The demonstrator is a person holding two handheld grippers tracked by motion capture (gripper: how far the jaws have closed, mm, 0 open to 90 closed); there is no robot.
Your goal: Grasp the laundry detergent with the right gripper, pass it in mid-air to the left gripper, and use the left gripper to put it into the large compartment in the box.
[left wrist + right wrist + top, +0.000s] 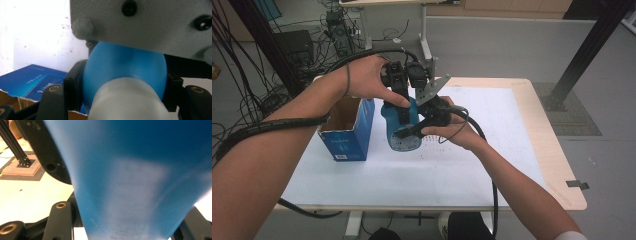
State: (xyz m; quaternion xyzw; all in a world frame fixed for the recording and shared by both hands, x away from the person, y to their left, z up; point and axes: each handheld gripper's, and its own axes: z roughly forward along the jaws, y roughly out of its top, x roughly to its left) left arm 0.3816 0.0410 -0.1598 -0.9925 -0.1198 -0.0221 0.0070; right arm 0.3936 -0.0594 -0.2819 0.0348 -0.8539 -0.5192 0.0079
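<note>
Above the white table, just right of the box, I held one blue bottle between my two grippers. I counted one bottle, one blue cardboard box and two grippers, one in each of my hands.

My left gripper came at the bottle from above, near its top, and its jaws were clamped on the bottle: in the left gripper view the black jaws sat tight against both sides of the round blue shoulder, with the white ribbed cap close to the camera between them. My right gripper gripped the lower body from the right side; in the right gripper view its jaws pressed on the blue wall from either side.

The bottle was bright blue plastic with a rounded shoulder and a wider base, and a pale label panel showed on its body; the print was too blurred to read. It hung off the table surface, tilted a little, its bottom end facing the high view.

The box stood open at its top, with brown cardboard showing inside, beside the bottle.
</note>
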